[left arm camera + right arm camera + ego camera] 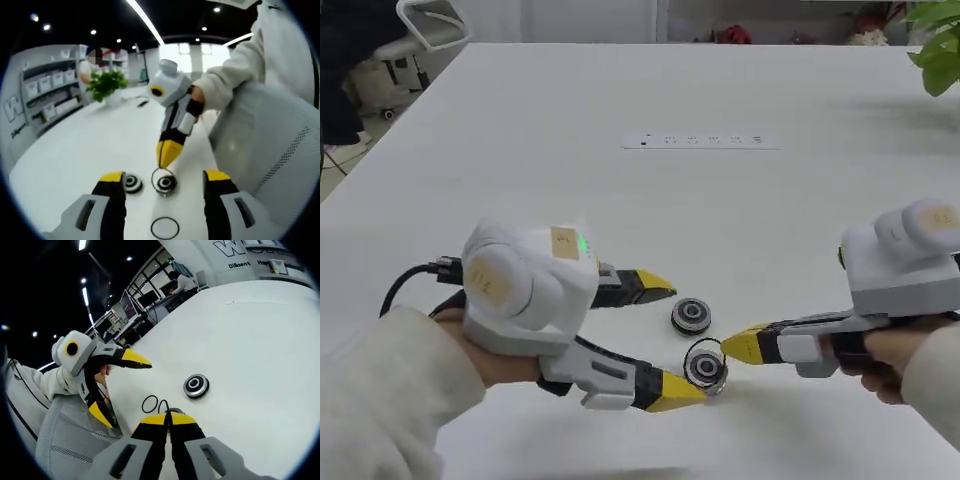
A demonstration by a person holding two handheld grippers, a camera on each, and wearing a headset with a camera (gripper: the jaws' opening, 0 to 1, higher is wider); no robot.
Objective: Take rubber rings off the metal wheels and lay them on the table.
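Right gripper [740, 347]: its jaws are closed on the rubber ring [692, 347], pinching a thin part of it at the yellow tips.
Rubber ring: a thin black loop, partly lifted. One side rises to the tips, and the other side sits on the near wheel [706, 368].
Key relation: the near wheel lies just in front of the right gripper's tips and a little lower. The gripper's long axis runs along the near edge of the desk [720, 210] and points to the person's left. I judge that the pull should go up and back along this axis.
Left gripper [675, 337]: its jaws are wide open, with both wheels between them. Its nearer tip is just beside the near wheel, but I cannot tell whether they touch.
Nearer hand: the right one, which already has the ring. The left one seems placed to steady the wheel.
Far wheel [691, 316]: just beside the near wheel, toward the far edge. It has a dark band around a shiny hub.
Loose ring [165, 228]: lies flat on the desk between the left gripper's jaws.
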